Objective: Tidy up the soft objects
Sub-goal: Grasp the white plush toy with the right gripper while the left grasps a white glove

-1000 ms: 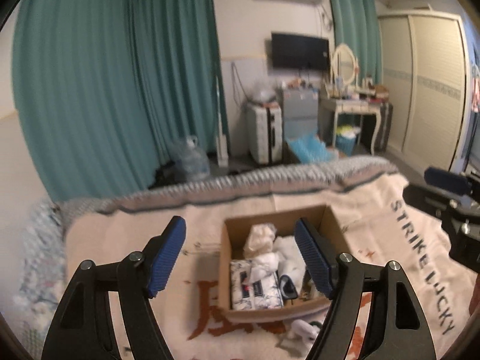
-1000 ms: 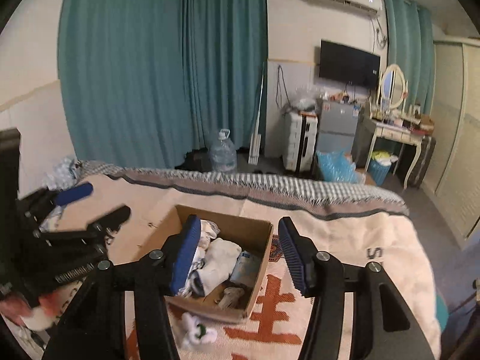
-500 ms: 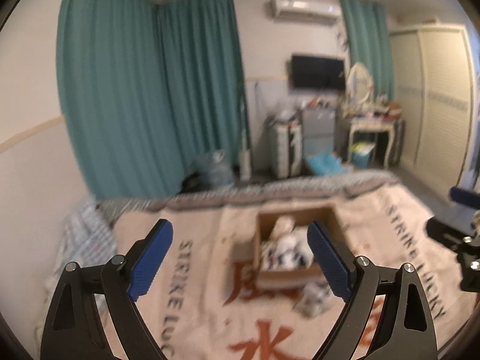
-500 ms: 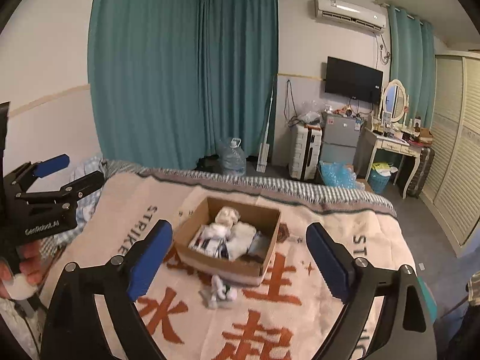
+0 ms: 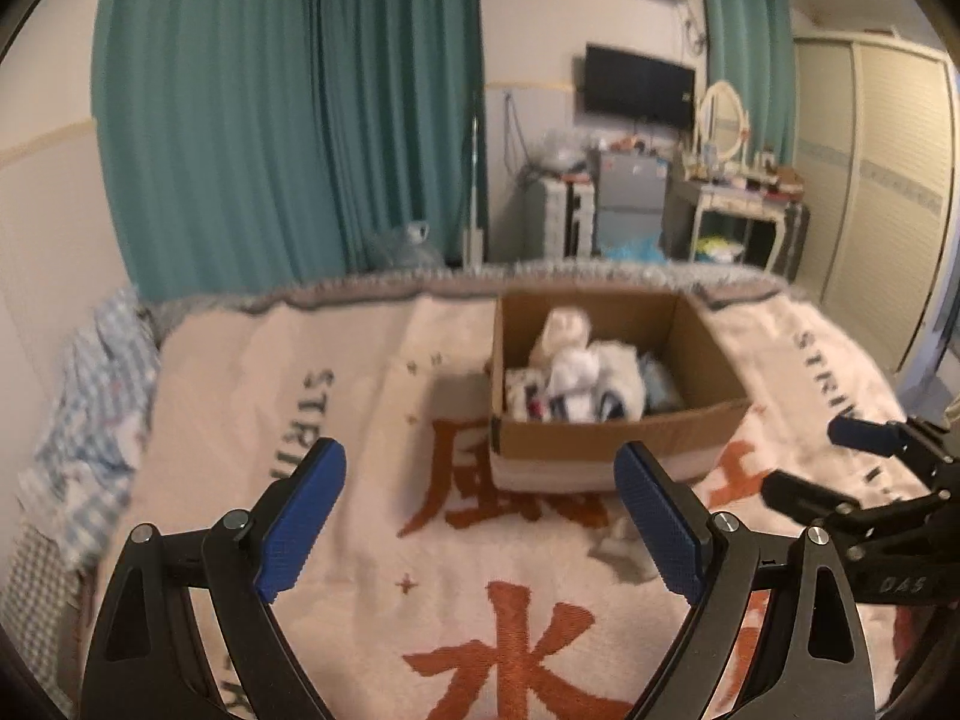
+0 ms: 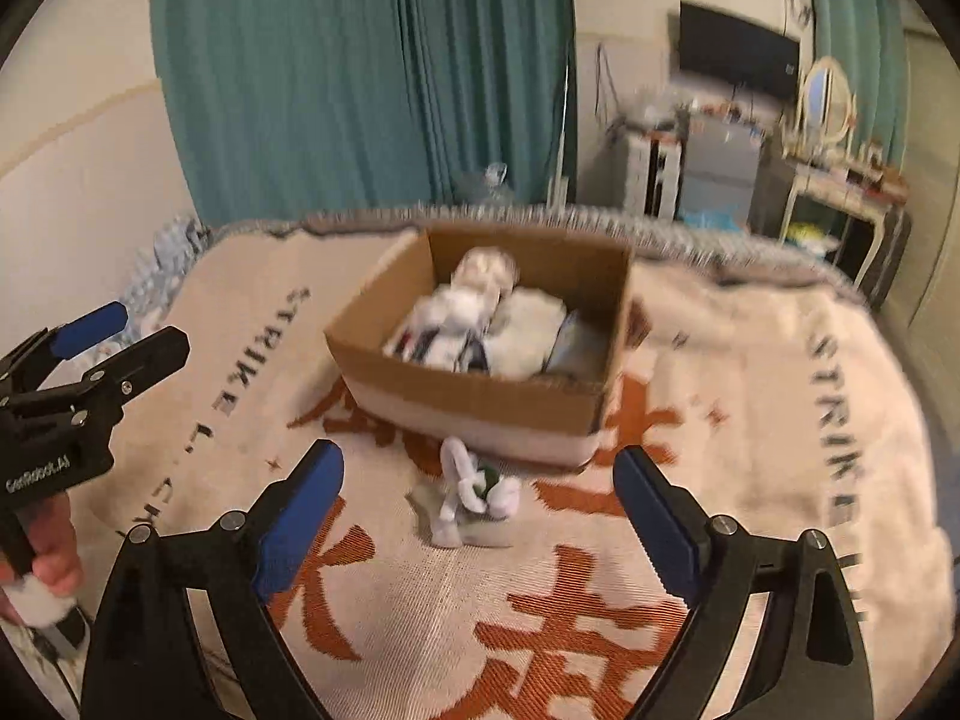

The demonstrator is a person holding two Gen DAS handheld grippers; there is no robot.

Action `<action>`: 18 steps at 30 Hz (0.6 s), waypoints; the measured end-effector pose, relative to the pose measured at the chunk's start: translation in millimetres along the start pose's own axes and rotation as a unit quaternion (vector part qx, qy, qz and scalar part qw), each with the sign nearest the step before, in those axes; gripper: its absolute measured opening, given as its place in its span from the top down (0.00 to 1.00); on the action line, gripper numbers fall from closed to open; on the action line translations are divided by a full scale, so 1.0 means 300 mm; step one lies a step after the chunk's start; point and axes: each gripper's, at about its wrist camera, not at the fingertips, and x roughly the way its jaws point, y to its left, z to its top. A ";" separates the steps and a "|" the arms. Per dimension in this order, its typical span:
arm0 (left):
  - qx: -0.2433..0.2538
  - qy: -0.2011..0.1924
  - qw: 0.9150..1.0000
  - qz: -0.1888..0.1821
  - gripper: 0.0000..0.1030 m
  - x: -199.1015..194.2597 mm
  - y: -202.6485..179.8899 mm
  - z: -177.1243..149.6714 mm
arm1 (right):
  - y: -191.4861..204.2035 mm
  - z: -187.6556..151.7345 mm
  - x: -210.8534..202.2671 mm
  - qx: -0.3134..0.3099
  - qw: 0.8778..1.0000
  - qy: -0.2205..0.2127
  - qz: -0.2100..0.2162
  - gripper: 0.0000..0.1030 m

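Both views are smeared by motion blur, so the soft items [image 6: 480, 324] packed in the cardboard box [image 6: 480, 402] can be made out only as white and patterned bundles; single pieces cannot be told apart. In the left wrist view the loose white sock [image 5: 618, 549] is largely hidden behind the right-hand blue pad of the left gripper [image 5: 480, 534], and only a pale scrap is seen.

The box is set on a cream blanket [image 6: 750, 450] with orange characters and dark lettering, spread over a bed. Teal curtains [image 6: 360, 72] are hung along the far wall, and a television [image 6: 738, 60] is mounted to their right.

In the right wrist view the sock [image 6: 471, 495] is seen lying crumpled on the blanket just near of the box's front wall, apart from it. Its long axis is run roughly near to far, and a dark green patch is shown at its middle.

The right gripper [image 6: 480, 522] is held with its jaws spread wide and nothing between them, the sock lying beyond the tips. The left gripper [image 6: 120, 336] is likewise held apart and empty, at the left of the bed.
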 end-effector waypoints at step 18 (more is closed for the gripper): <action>0.018 0.090 0.996 -0.015 0.11 0.290 -0.130 -0.154 | -0.106 -0.131 0.395 0.045 0.996 0.078 0.024 0.67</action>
